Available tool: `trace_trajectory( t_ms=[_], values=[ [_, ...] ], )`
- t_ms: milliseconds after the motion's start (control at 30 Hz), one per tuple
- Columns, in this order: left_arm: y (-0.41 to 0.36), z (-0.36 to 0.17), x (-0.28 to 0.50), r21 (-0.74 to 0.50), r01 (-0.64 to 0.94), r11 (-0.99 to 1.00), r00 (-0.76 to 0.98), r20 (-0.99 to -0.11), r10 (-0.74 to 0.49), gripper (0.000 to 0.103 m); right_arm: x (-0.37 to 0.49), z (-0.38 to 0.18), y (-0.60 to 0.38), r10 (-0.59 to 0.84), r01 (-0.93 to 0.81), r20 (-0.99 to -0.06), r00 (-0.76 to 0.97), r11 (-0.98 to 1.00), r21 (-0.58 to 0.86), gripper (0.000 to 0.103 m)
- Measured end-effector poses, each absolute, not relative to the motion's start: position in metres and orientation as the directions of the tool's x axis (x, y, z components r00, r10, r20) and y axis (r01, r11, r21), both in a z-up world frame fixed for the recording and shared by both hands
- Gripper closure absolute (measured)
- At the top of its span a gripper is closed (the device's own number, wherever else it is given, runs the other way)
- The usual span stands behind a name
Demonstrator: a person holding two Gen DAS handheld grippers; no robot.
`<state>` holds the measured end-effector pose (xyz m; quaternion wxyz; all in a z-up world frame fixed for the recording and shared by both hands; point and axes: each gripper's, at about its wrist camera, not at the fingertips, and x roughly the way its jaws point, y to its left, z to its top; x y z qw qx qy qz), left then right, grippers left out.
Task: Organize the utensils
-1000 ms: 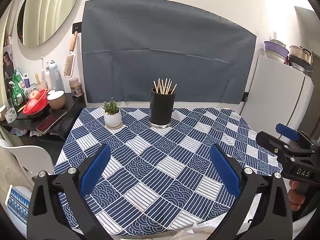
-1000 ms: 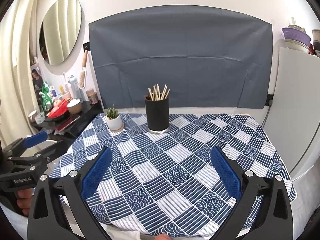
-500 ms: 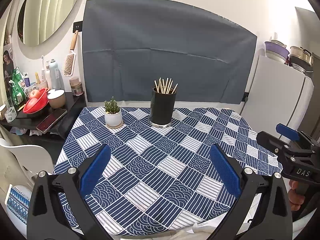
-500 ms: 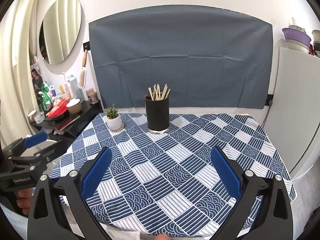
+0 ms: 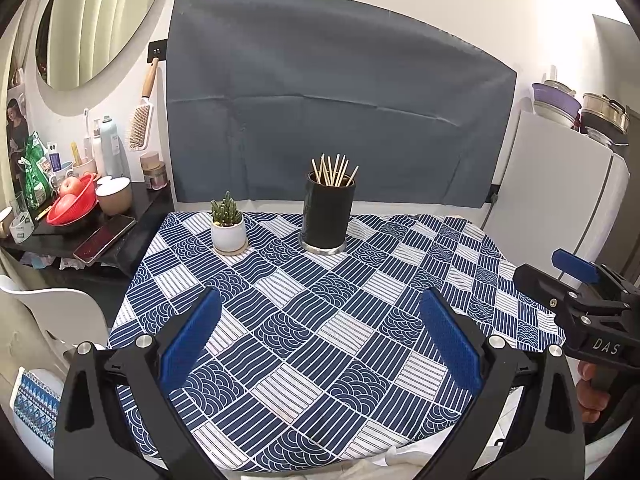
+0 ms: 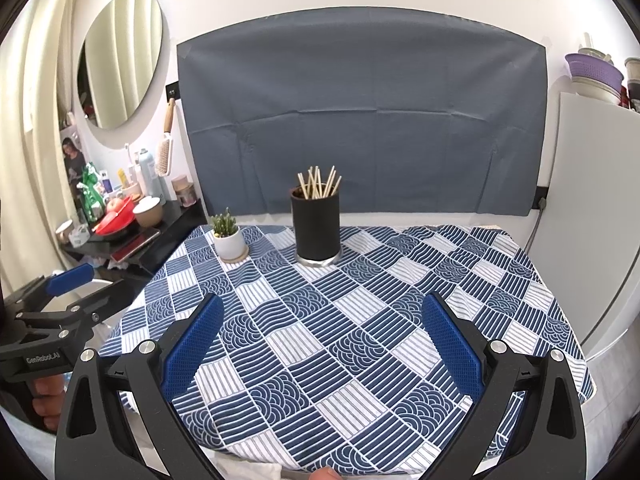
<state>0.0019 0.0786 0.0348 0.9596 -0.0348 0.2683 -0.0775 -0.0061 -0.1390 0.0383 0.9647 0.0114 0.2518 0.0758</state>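
Covering table (image 5: 532, 364): blue patterned cloth (image 5: 320, 320).

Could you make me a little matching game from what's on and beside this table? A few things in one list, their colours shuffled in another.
Things:
1. holder of chopsticks
2. plant pot
3. fruit basket
4. tongs' pads

Colours:
A. red
B. blue
C. black
D. white

Pairs: 1-C, 2-D, 3-A, 4-B

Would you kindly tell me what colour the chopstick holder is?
The holder is black with a silvery base, clearest in the right wrist view.
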Motion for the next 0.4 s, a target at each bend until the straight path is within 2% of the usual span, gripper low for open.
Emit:
trace_trajectory(
  t_ms=[400],
  values=[
    [0.08, 0.0346, 0.0064, -0.114, 0.123, 0.986, 0.844, -0.511, -0.165, 0.006, -0.0031, 0.037, -0.1349, 0.156, -0.144, -0.487, 0.859, 0.988, 0.063, 0.008]
  ],
)
